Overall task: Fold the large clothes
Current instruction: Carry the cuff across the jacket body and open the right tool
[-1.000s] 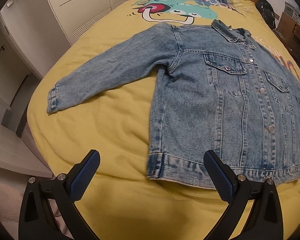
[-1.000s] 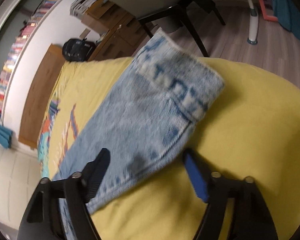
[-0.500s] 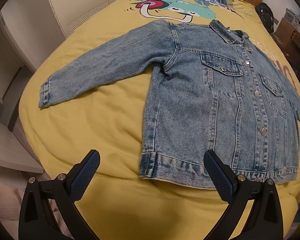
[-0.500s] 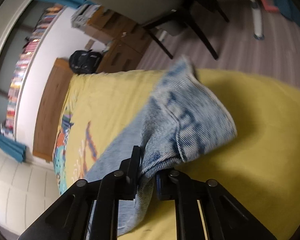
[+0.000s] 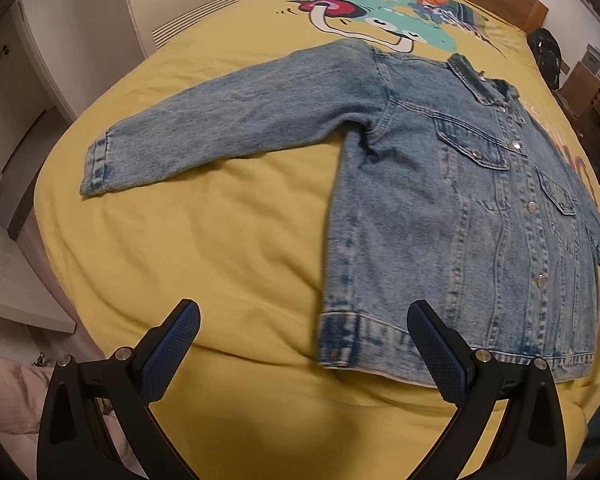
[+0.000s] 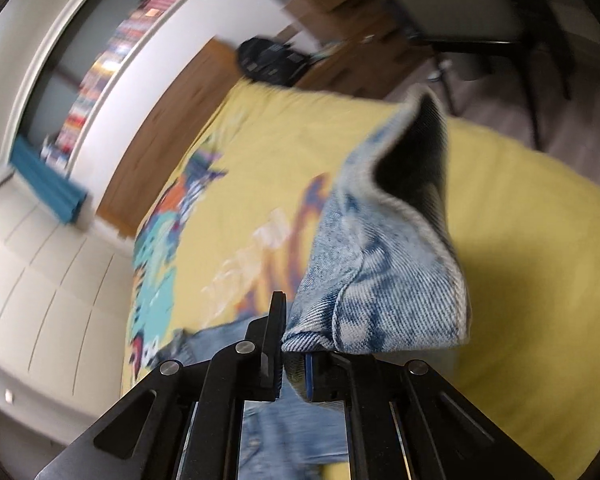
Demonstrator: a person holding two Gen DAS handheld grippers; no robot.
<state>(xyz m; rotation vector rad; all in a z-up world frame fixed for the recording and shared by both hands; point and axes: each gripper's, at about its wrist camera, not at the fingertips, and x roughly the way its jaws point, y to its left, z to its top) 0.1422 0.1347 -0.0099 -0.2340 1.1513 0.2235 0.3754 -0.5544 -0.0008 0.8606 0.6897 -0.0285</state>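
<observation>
Left wrist view
Garment: denim jacket (image 5: 460, 208) lies front up and buttoned, spread flat on the bed (image 5: 220, 240) with its yellow printed cover.
Left-hand sleeve: sleeve (image 5: 228, 128) stretched out sideways, cuff near the bed's edge; not folded in.
Hem: lower edge flat, no fold made in the body.
Left gripper (image 5: 304, 344): jaws spread wide and empty, hovering above the near hem corner, touching nothing.

Right wrist view
Right gripper (image 6: 294, 364): jaws clenched on the denim of the other sleeve's cuff (image 6: 384, 280).
Cuff: raised off the bed, opening gaping upward; view blurred, so background detail is unreliable.

Progress
Done: one sleeve end gripped and lifted only.
Left, by judgement: laying that sleeve across the chest, folding the outstretched sleeve in, then folding the body. Task is at its opening step.
</observation>
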